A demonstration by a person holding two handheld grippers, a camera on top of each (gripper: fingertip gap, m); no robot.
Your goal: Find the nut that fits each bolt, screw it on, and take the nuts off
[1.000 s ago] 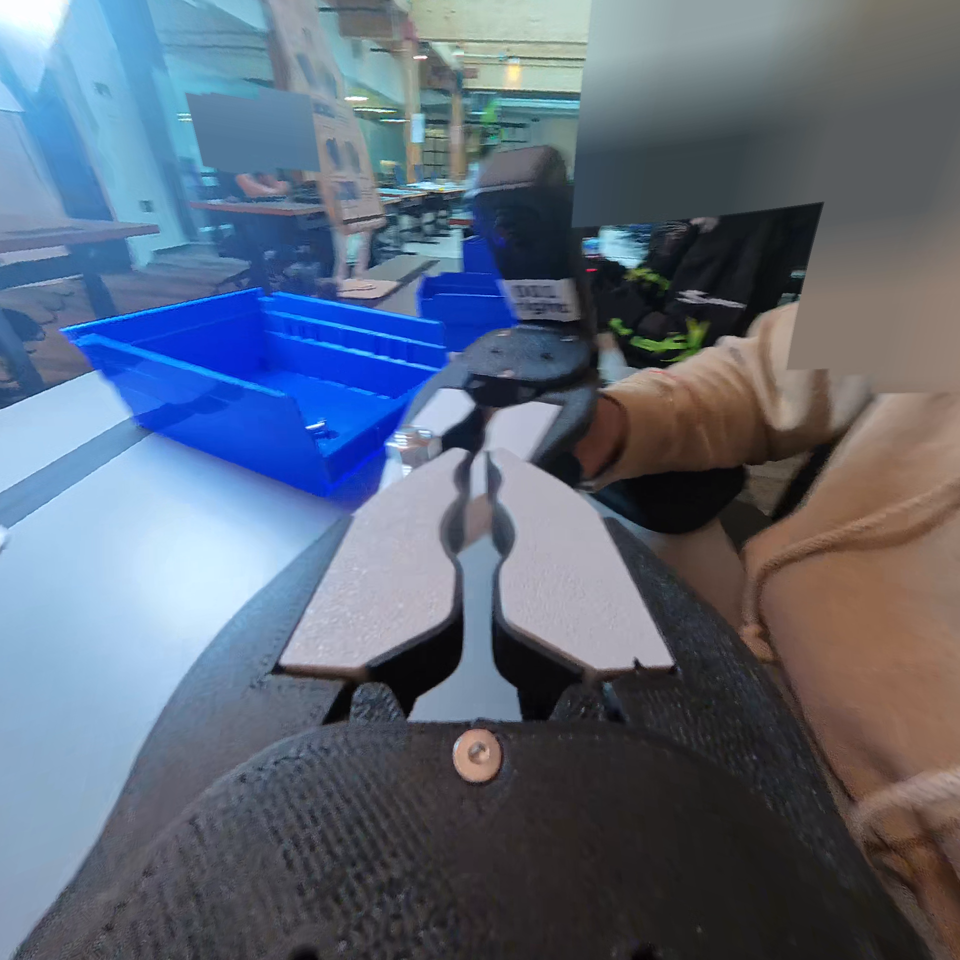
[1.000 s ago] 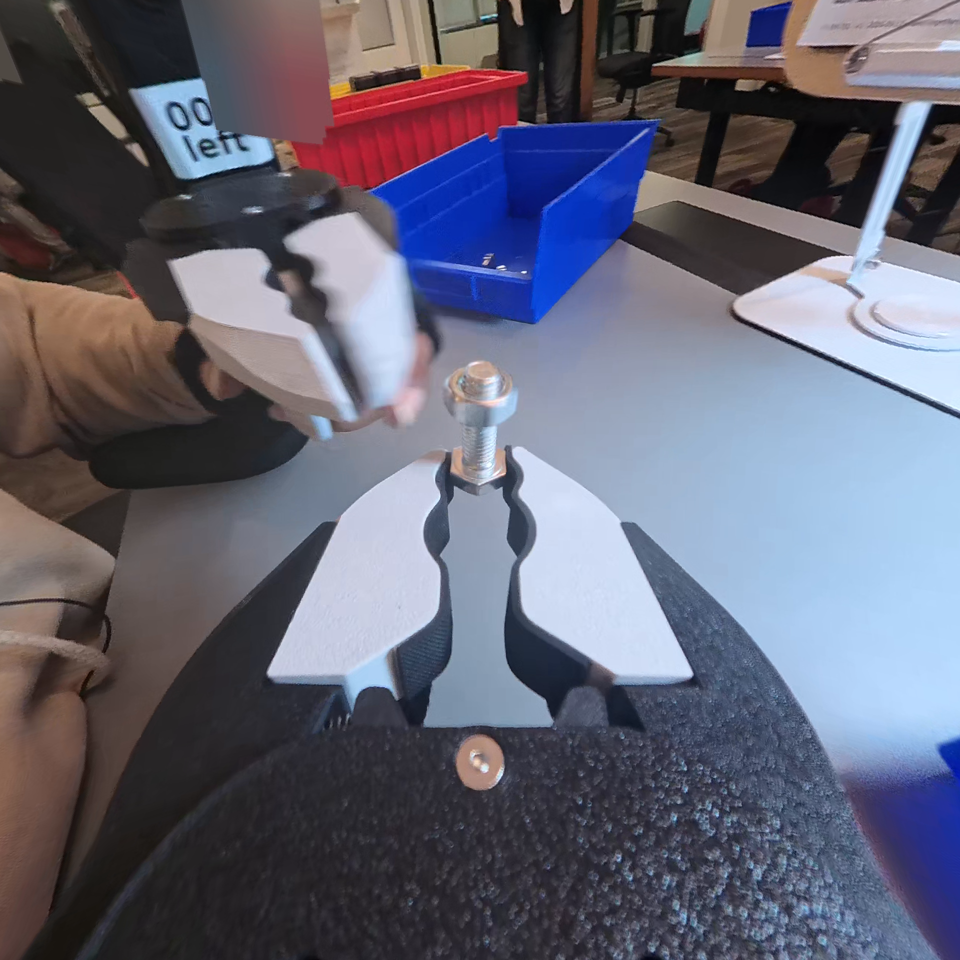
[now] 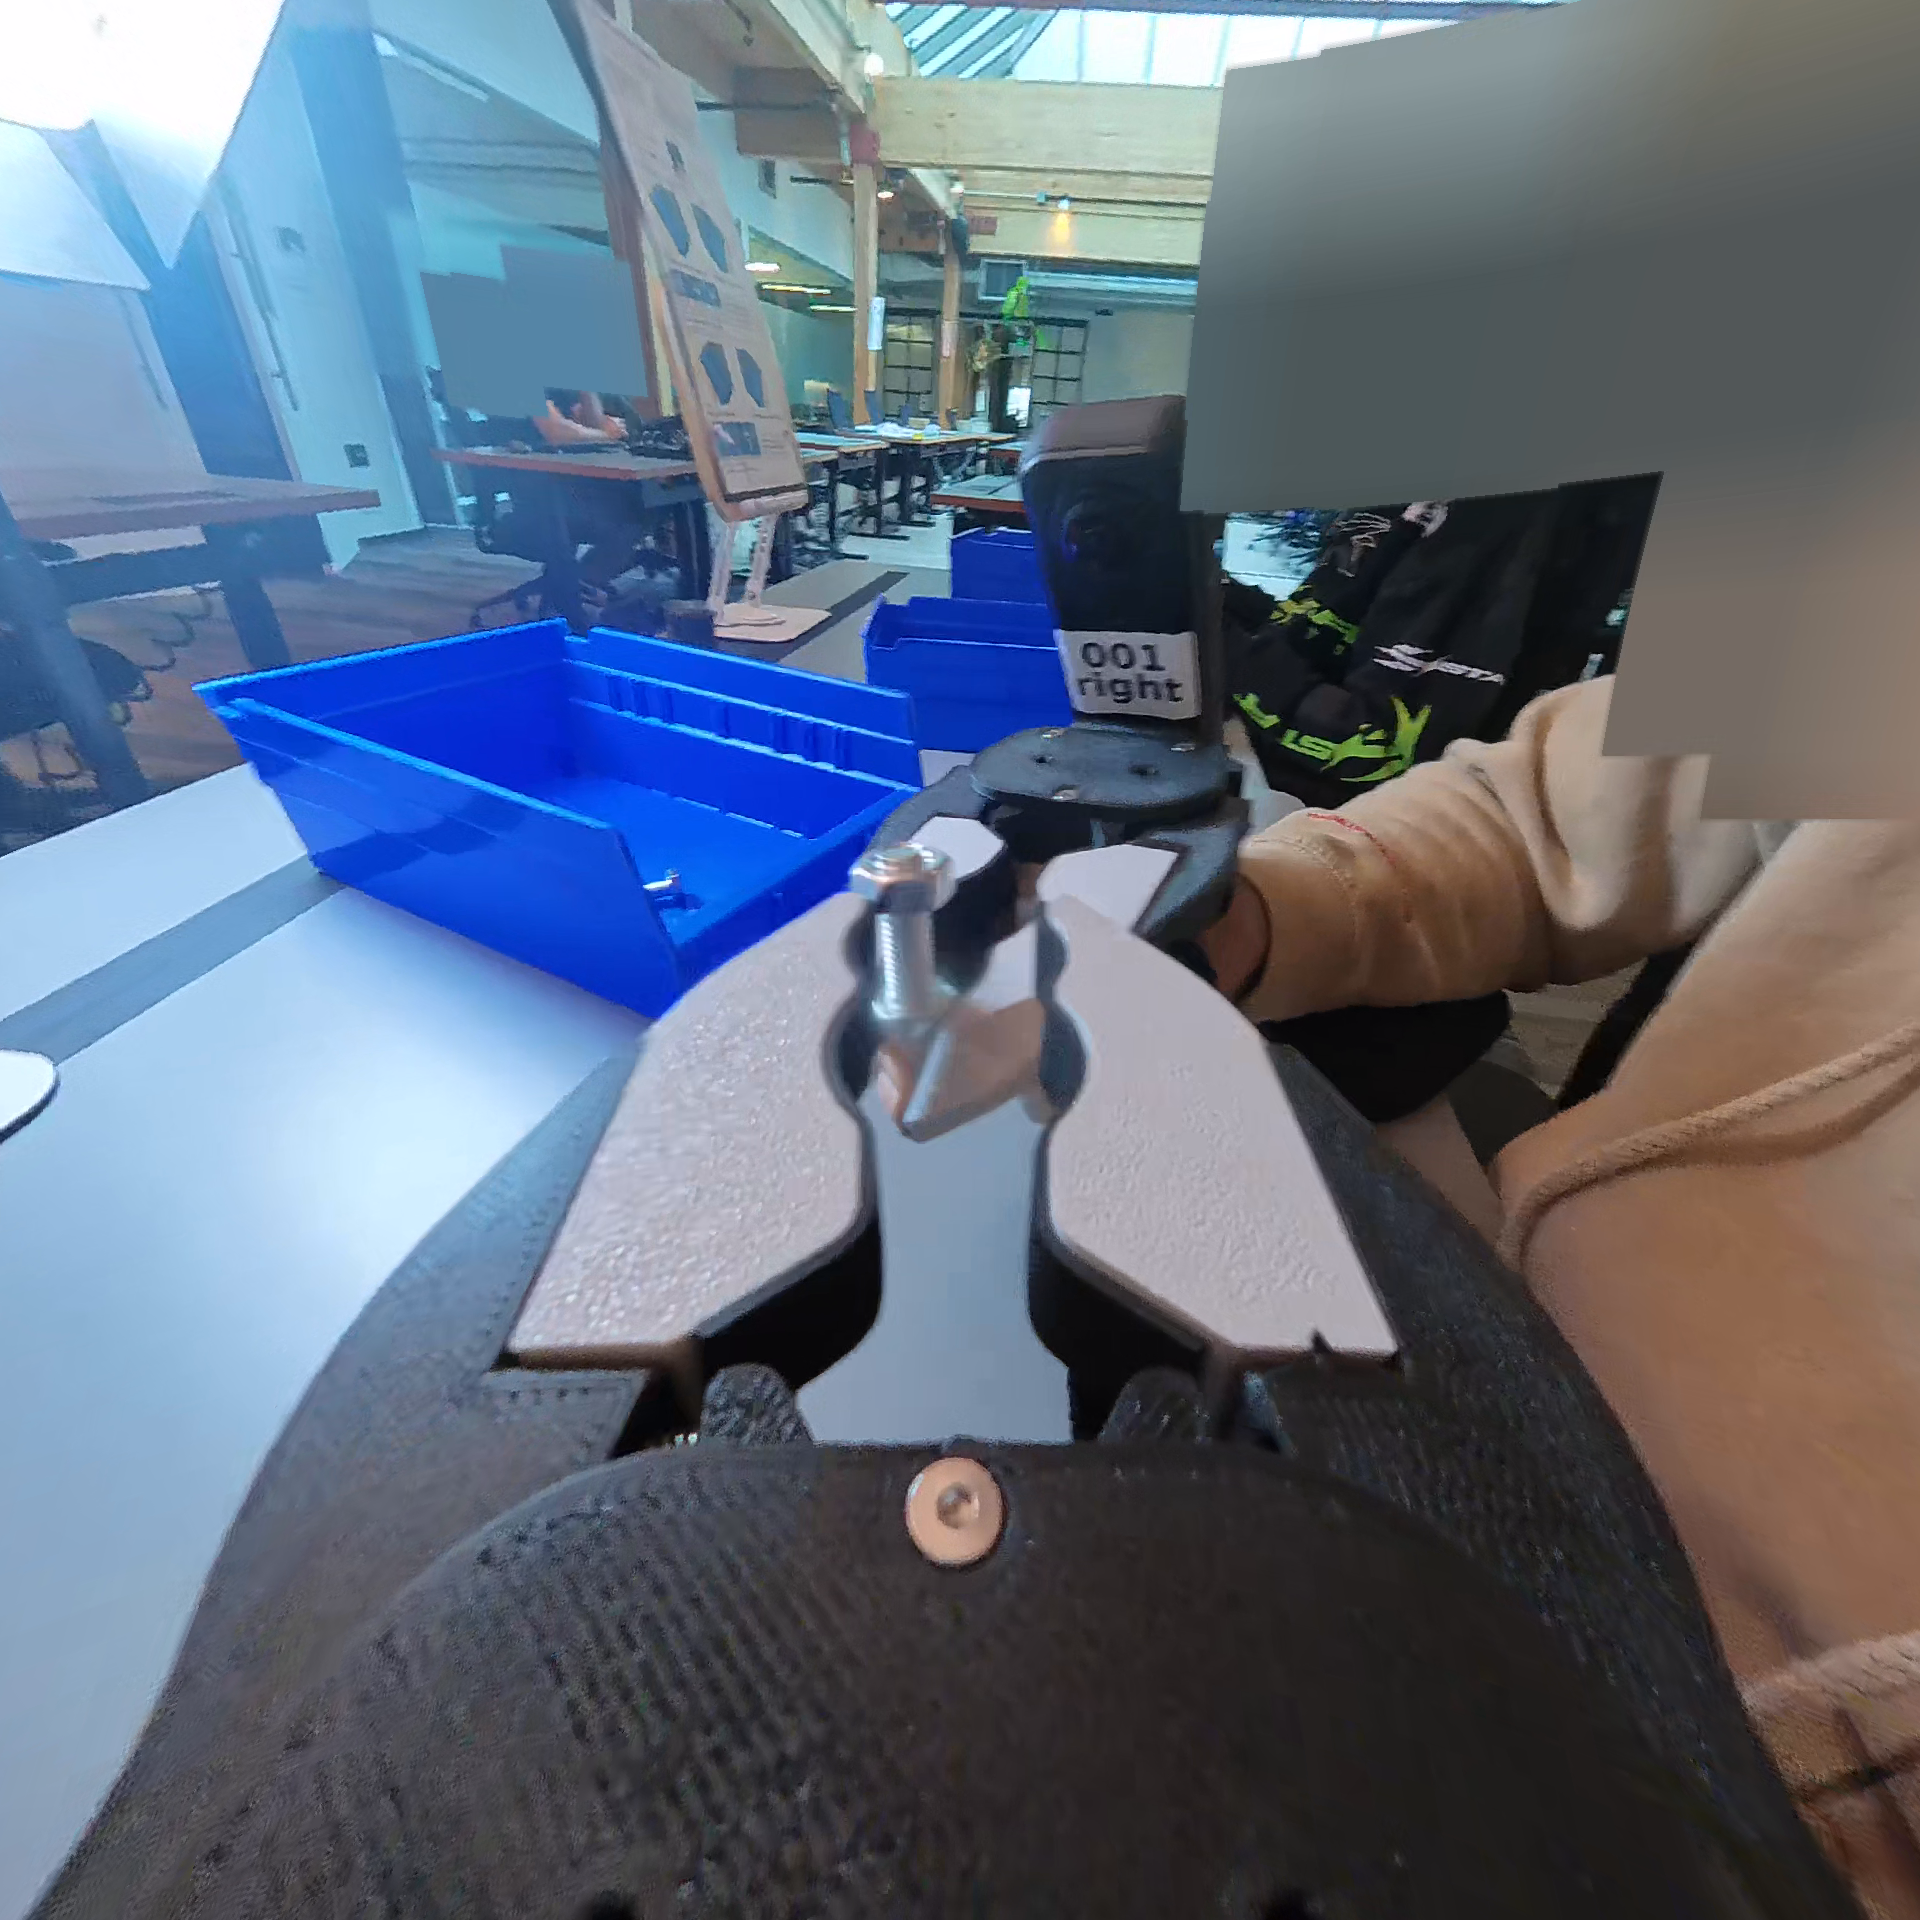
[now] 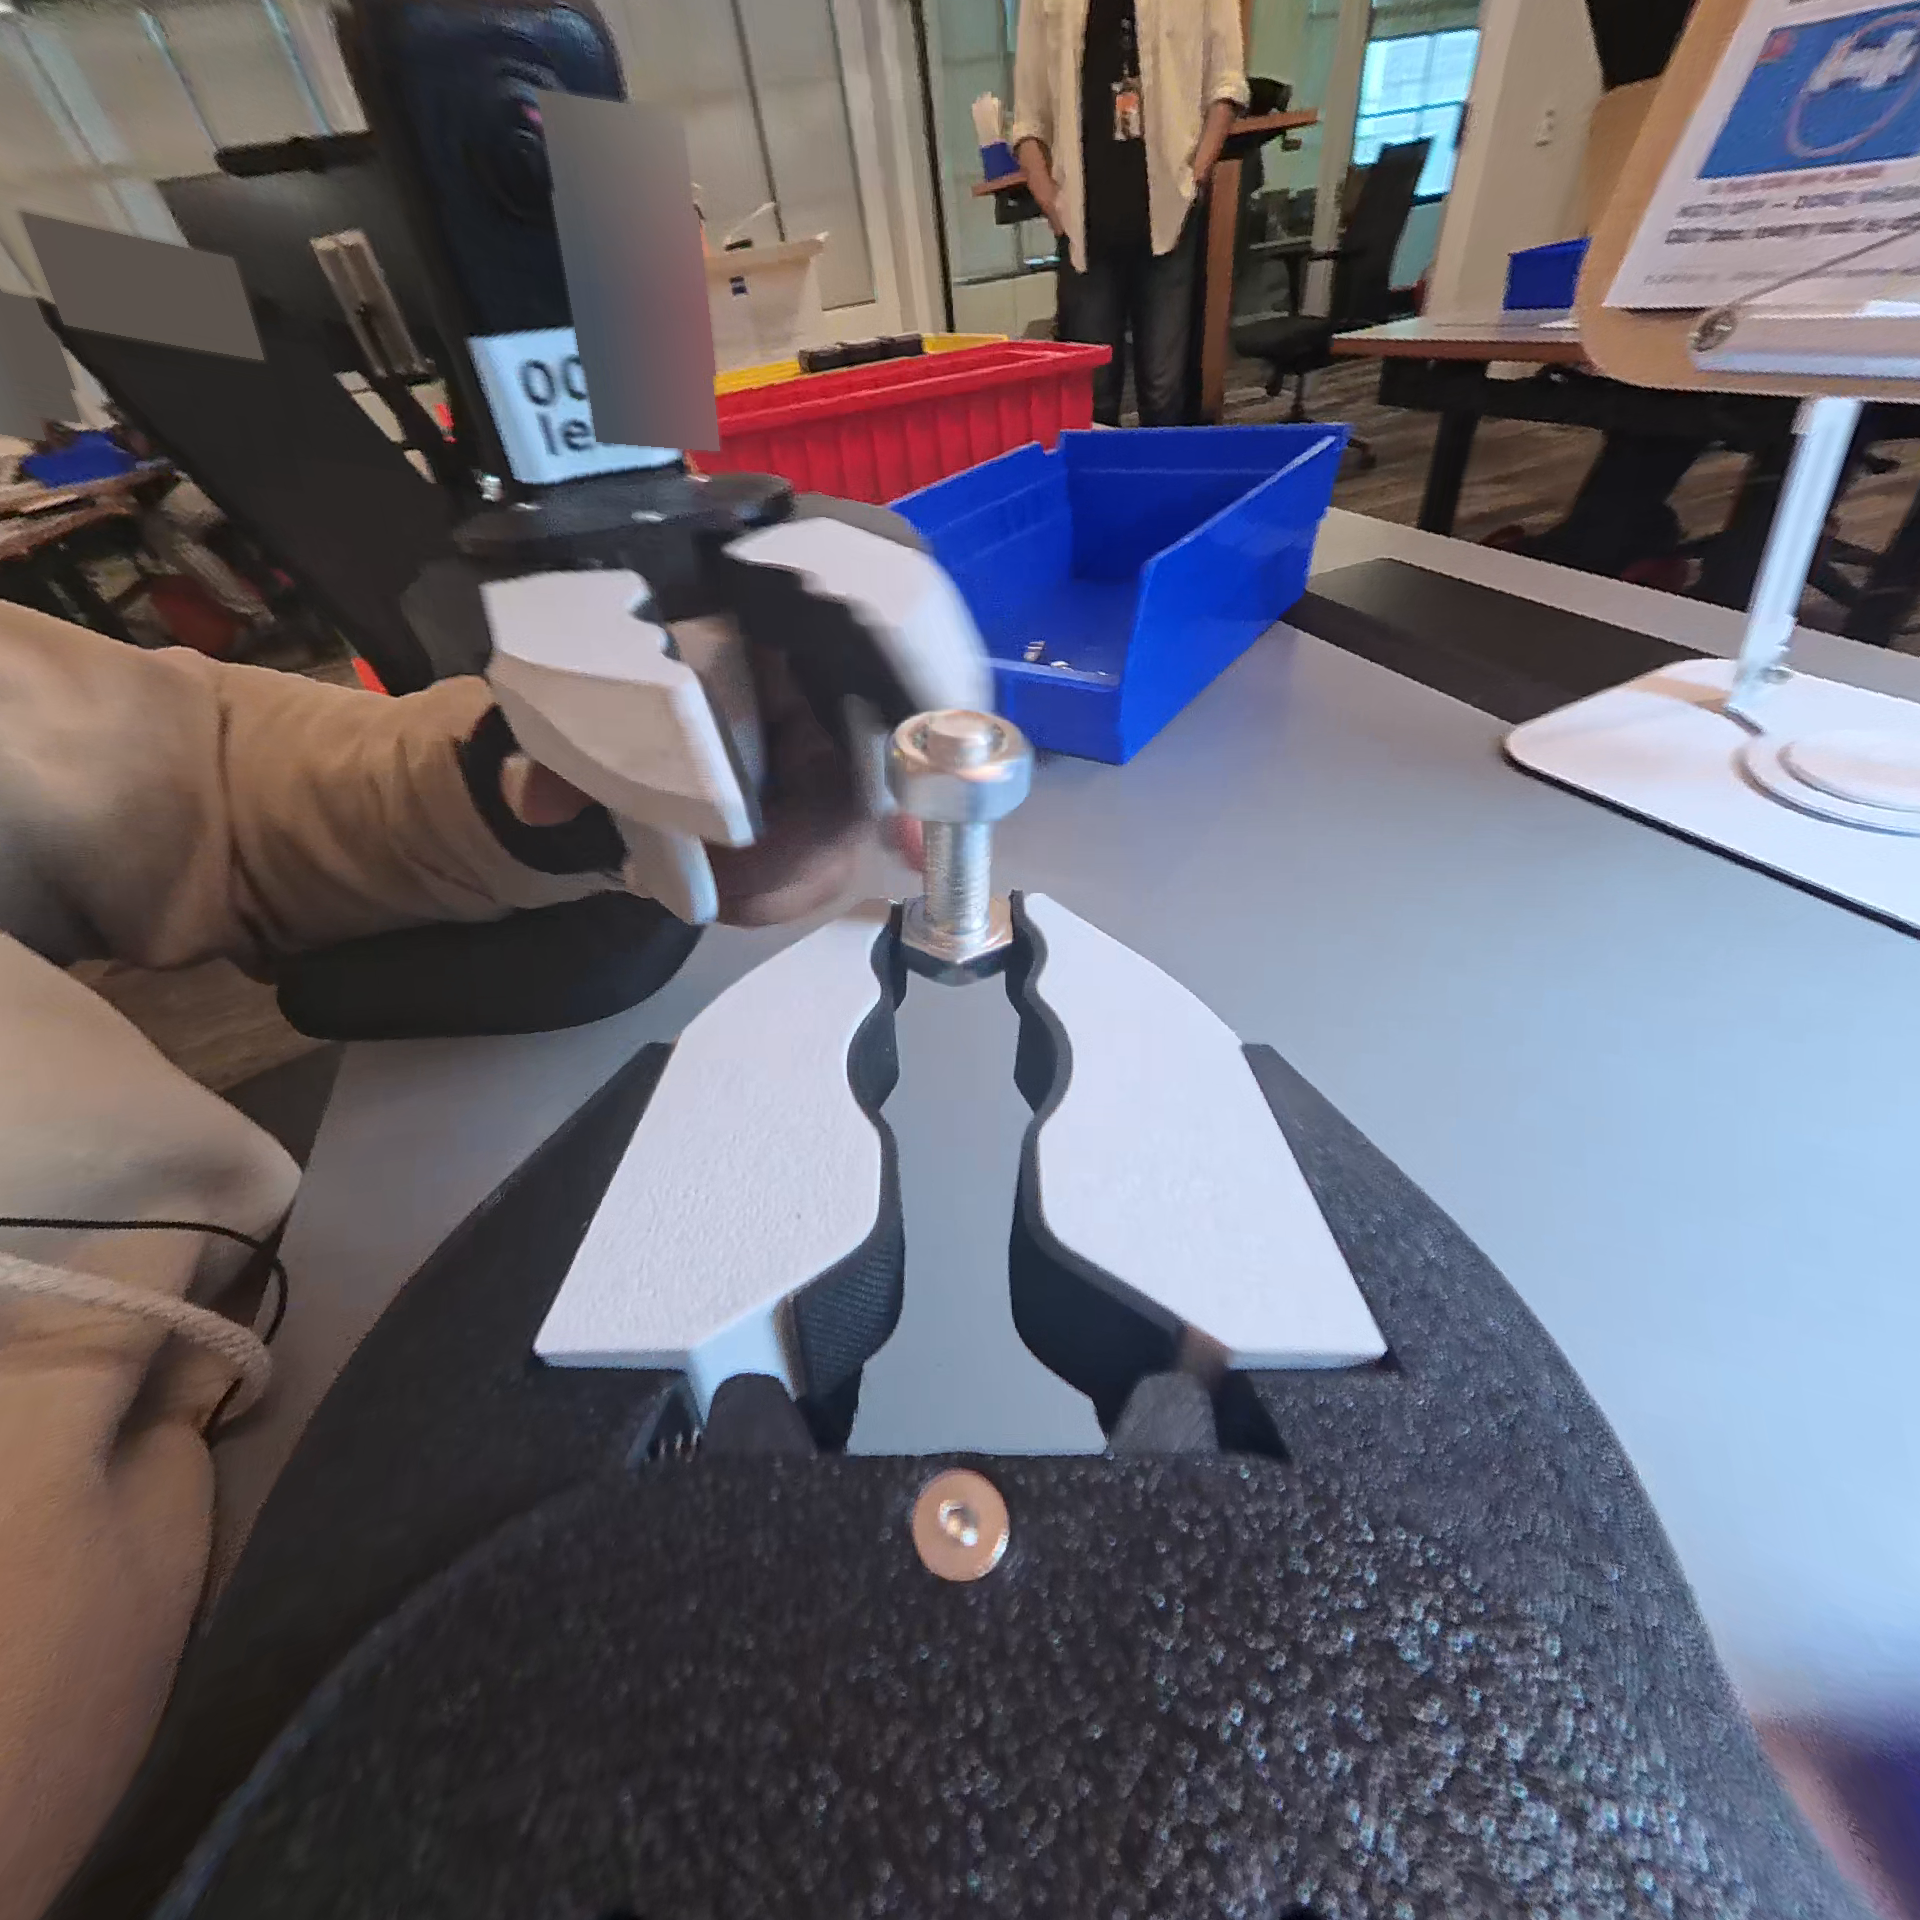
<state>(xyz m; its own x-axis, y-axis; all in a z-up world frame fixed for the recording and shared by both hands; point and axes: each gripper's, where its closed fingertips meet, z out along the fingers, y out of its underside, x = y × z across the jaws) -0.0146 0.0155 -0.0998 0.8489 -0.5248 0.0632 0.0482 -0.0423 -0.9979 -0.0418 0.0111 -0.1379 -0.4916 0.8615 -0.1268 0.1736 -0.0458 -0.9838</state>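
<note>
At frame centre, the right gripper (image 4: 951, 940) clamped the bolt (image 4: 954, 883) by its hex head, nut (image 4: 961, 767) seated at the thread tip, while the left gripper (image 3: 951, 997) stood wide, unscrewing evidently pending.

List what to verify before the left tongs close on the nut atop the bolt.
1. Right tongs clamped on the bolt at its hex head: ok.
2. Bolt standing upright: ok.
3. Nut sitting at the bolt's top end: ok.
4. Left tongs open wide enough for the nut: ok.
5. Nut centred between the left tongs' fingers: not ok, it sits close to one finger.
6. Nut's threads properly engaged: cannot tell.
</note>
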